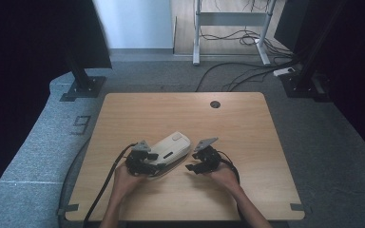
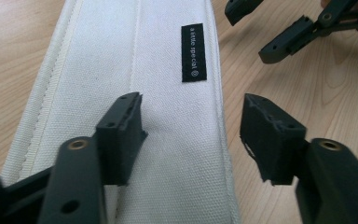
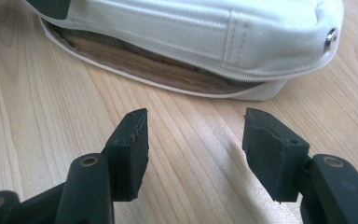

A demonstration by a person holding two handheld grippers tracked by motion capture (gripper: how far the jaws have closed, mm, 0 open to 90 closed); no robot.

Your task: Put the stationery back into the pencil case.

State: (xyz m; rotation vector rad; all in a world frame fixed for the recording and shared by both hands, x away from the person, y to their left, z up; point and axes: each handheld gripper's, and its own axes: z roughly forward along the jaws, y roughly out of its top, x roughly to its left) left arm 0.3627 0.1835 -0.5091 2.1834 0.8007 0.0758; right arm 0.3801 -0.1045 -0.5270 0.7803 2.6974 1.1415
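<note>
A light wooden table bears a white canvas pouch near its middle.

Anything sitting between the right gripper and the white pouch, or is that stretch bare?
Bare. In the right gripper view, just wood-grain table lies between the open right gripper and the white pouch, whose unzipped edge faces it.

Dim, dark-cornered high view; bright, sharp gripper views

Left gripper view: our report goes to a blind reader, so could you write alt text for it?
A white canvas pouch with a small black label lies on a wooden table, under the open left gripper. The right gripper, also open, shows at the top right.
</note>
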